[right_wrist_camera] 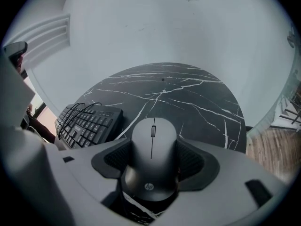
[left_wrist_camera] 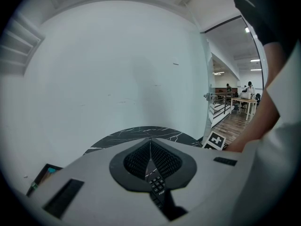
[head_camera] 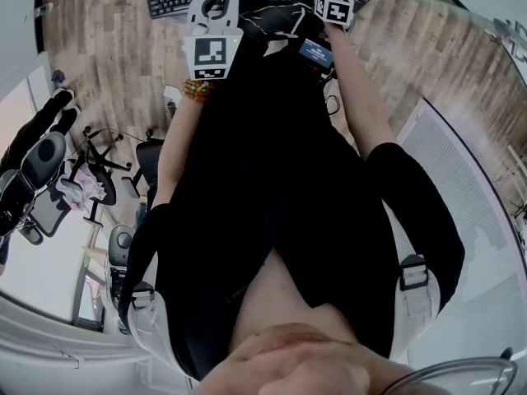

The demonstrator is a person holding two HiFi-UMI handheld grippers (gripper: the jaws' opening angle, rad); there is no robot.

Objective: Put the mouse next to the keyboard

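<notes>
Right hand-held gripper clamped on black mouse, 1 pad each side. Mouse over dark marbled counter, to right of black keyboard in right gripper view, near but apart (touching counter or not: cannot tell). Left hand-held gripper: jaws together, nothing between; keyboard keys show below through thin gap.

Even, soft indoor light, strong fisheye bending with dark vignetted corners, near foreground slightly soft
</notes>
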